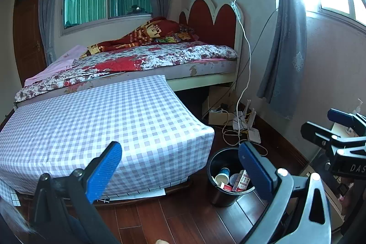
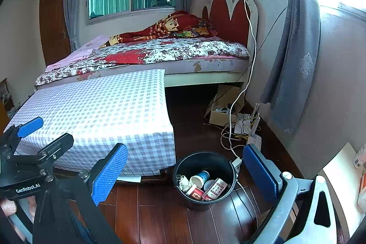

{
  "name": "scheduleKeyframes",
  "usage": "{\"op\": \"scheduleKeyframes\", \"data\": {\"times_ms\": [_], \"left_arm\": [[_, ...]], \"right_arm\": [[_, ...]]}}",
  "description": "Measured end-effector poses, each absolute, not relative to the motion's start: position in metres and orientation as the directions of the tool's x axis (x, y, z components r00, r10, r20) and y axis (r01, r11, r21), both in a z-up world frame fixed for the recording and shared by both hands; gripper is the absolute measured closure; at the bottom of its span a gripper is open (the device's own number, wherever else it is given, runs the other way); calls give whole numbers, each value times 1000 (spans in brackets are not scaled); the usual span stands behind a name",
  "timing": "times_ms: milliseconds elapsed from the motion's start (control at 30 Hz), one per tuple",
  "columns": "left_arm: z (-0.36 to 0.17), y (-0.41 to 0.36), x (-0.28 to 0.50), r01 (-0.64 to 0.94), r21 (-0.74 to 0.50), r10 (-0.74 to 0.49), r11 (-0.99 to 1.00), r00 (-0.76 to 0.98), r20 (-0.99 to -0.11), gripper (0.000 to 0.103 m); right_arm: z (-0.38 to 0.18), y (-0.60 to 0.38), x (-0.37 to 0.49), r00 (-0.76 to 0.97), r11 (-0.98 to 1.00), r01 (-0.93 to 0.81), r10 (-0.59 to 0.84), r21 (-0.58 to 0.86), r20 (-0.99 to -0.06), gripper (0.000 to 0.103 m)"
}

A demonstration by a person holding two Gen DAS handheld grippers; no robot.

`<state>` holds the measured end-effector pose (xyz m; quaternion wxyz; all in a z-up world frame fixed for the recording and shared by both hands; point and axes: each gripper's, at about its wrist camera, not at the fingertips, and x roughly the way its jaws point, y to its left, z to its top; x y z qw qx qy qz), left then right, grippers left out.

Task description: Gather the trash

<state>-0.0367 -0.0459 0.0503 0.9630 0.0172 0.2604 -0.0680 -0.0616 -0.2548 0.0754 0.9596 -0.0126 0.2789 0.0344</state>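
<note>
Dark glossy wood floor (image 2: 160, 221) lies bare around the round black plastic bin (image 2: 225, 166), which stands off the corner of the lilac checked cloth-covered table (image 2: 96, 106) and holds paper cups and cartons (image 2: 203, 184). The left gripper (image 1: 180, 166) and right gripper (image 2: 185, 173) both gape wide and empty. Only the right wrist view shows the bin's full contents, with a white plug (image 2: 236, 161) at its rim.
</note>
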Motion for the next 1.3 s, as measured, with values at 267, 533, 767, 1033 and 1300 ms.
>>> {"op": "scheduleKeyframes", "data": {"times_ms": [267,533,767,1033,1300], "left_arm": [[50,-48,-38,153,-1,-132,988,854,-504,1],[51,-49,-37,153,-5,-135,988,853,-505,1],[53,-52,-35,163,-4,-143,987,853,-502,1],[54,-50,-35,157,-7,-139,988,855,-500,1],[54,-49,-34,159,-7,-141,987,853,-502,1]], "right_arm": [[76,-255,-66,845,998,-70,57,-4,-532,1],[76,-255,-67,846,998,-70,58,-3,-530,1],[77,-256,-67,845,997,-71,59,-3,-531,1],[76,-255,-67,846,997,-71,58,-4,-531,1],[76,-255,-67,844,997,-72,58,-6,-533,1]]}}
